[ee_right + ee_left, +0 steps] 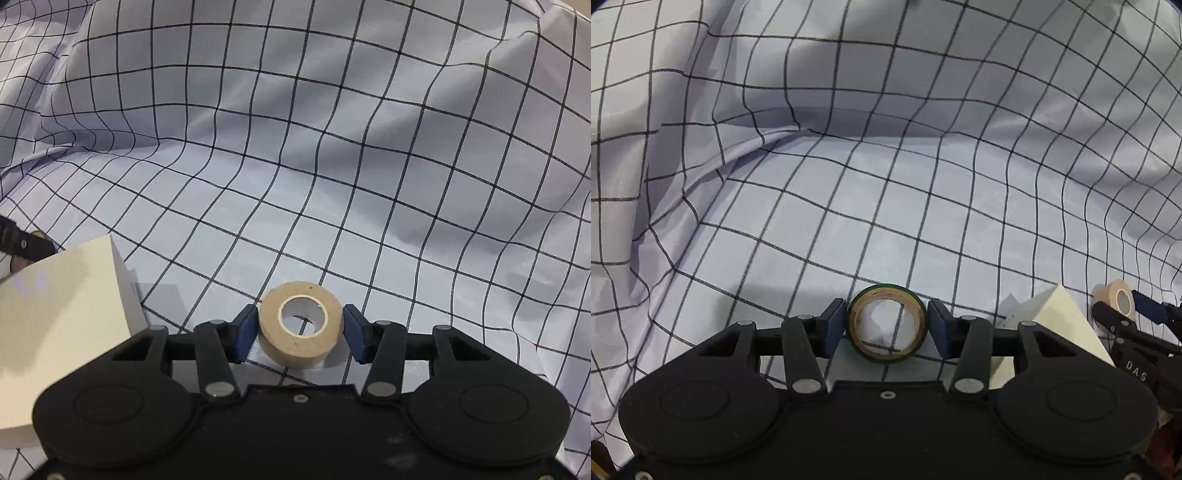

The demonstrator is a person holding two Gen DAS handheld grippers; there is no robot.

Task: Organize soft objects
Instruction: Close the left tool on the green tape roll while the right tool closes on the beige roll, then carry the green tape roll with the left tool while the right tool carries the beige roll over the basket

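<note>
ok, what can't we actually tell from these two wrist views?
- Left gripper: whether the pads press the green tape roll; the roll's sides hide the contact.
- Right gripper: narrow gaps beside the beige tape roll; real clearance unclear.
- White box: cut off by the right view's left edge, partly behind the gripper body.
- Anything under the checked cloth: covered.

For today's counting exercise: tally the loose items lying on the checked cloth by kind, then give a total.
Tape rolls: 2, green tape roll and beige tape roll
White boxes: 1, white box
Total: 3
</note>
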